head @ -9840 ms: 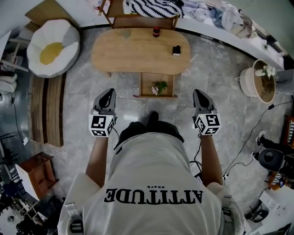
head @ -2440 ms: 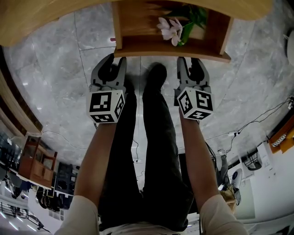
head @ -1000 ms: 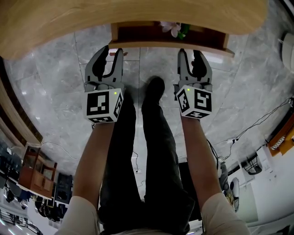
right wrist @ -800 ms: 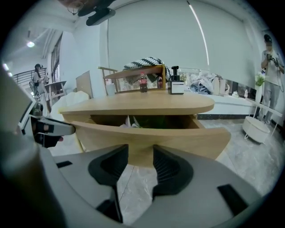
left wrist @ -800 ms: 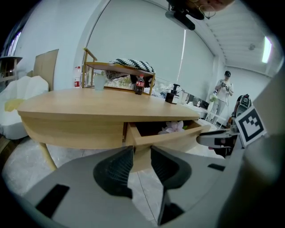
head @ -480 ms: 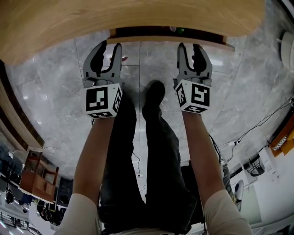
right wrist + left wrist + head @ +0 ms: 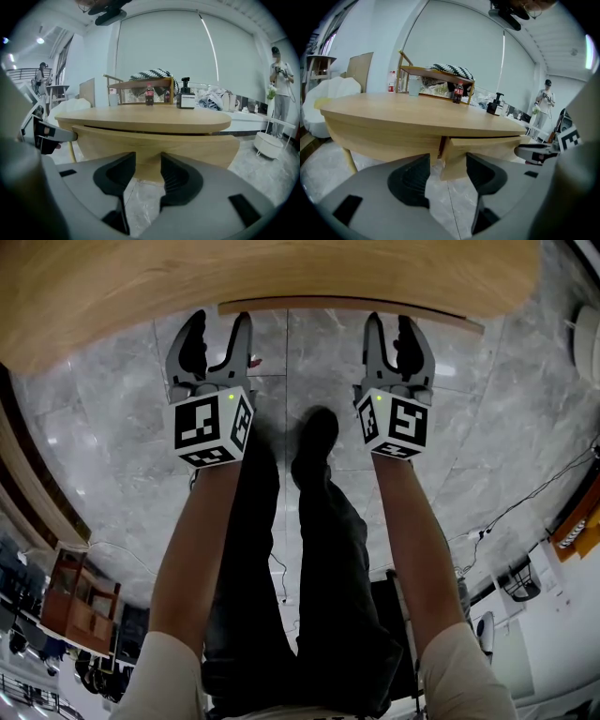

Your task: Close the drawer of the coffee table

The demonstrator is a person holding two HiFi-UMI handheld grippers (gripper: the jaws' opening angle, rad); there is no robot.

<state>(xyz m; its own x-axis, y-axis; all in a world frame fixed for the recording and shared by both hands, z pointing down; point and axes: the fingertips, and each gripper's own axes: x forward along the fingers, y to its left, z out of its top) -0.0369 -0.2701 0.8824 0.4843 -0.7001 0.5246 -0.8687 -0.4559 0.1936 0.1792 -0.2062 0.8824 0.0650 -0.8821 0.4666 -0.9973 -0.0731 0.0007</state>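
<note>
The coffee table point(image 7: 234, 277) fills the top of the head view. Its drawer point(image 7: 349, 304) shows only as a thin wooden strip along the table's edge. In the left gripper view the drawer front point(image 7: 487, 145) stands a little proud of the table's apron. My left gripper point(image 7: 215, 329) has its tips close to the drawer's left end, and its jaws are opening with nothing between them. My right gripper point(image 7: 398, 329) is at the drawer's right part, open and empty. The drawer front point(image 7: 154, 145) lies just beyond the right gripper point(image 7: 147, 171).
A small shelf point(image 7: 436, 75), a bottle point(image 7: 149, 96) and a pump dispenser point(image 7: 186, 97) stand on the tabletop. My leg and shoe point(image 7: 314, 432) are on the tiled floor between the grippers. A person point(image 7: 280, 89) stands at the far right. Cables point(image 7: 525, 493) trail on the floor.
The drawer has slid in under the table and the flower inside it is hidden now. Both grippers have moved forward with it. The left jaws have spread wider.
</note>
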